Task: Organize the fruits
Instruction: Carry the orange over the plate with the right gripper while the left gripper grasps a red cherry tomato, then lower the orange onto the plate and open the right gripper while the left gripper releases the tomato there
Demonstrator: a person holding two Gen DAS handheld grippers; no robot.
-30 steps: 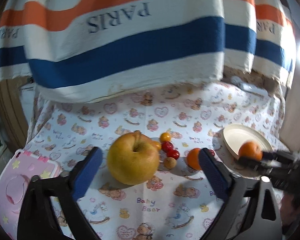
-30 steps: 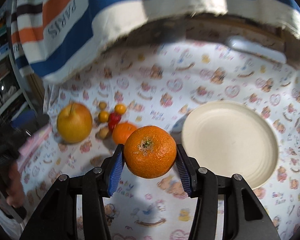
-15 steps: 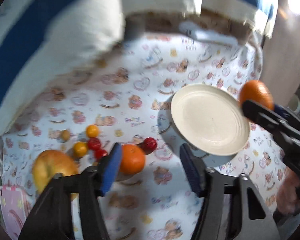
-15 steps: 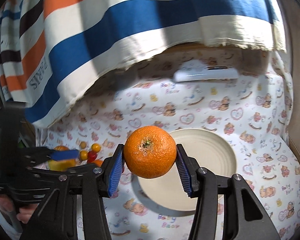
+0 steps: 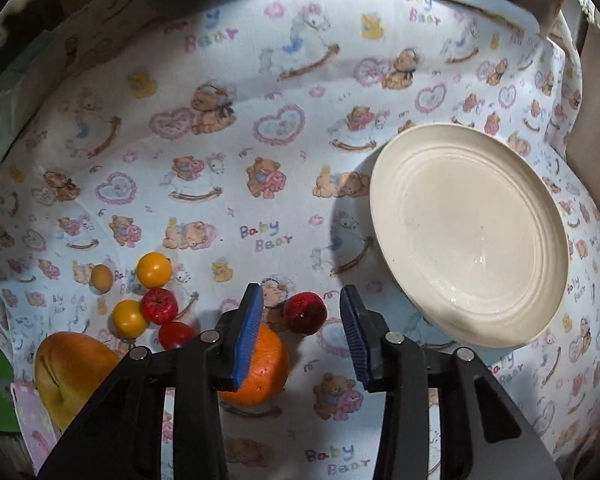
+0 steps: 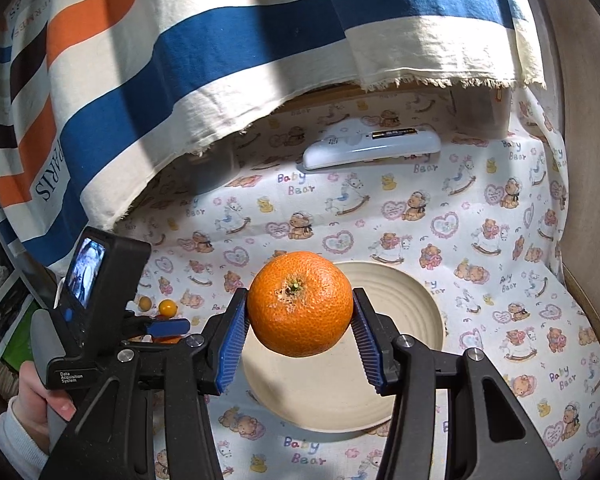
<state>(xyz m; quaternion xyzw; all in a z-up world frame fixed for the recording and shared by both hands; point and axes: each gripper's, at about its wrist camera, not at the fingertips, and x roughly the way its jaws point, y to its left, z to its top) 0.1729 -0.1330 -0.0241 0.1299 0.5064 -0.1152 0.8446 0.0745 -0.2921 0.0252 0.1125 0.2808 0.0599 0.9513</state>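
Plate [image 5: 470, 240]: cream, round, ribbed inside; nothing lies in it; it sits on the printed cloth at the right of the fruit group.
Plate from the right wrist view [image 6: 404, 300]: partly behind the held fruit, bare.
Bench cover [image 5: 228, 128]: white "Baby Bear" cloth with bears, hearts and rocking horses.
Right claw [image 6: 300, 338]: clenched on a mandarin [image 6: 300, 303], stem end toward the camera, held in the air above the near part of the plate; both blue pads press its sides.
Left claw [image 5: 302, 332]: jaws closing, pointing steeply down at the cloth; a small red fruit [image 5: 305, 313] lies between the blue pads [image 5: 249, 334], touched by neither.
Second mandarin [image 5: 256, 368]: on the cloth, partly under the left pad, just beside the small red fruit.
Large yellow pear [image 5: 70, 370]: one, at the lower left, on the cloth.
Small red fruits: three; besides the one between the pads, two [image 5: 159, 306] [image 5: 175, 335] in the cluster to the left.
Small yellow-orange fruits: two [image 5: 153, 270] [image 5: 129, 319], touching the red ones.
Small tan fruit [image 5: 101, 278]: one, beside the upper yellow one.
Mandarins: two in all, one held, one on the cloth.
White oblong device [image 6: 372, 147]: lies at the far edge of the cloth.
Striped "PARIS" fabric [image 6: 148, 64]: hangs behind.
Person's hand [image 6: 36, 400]: grips the left claw's handle.
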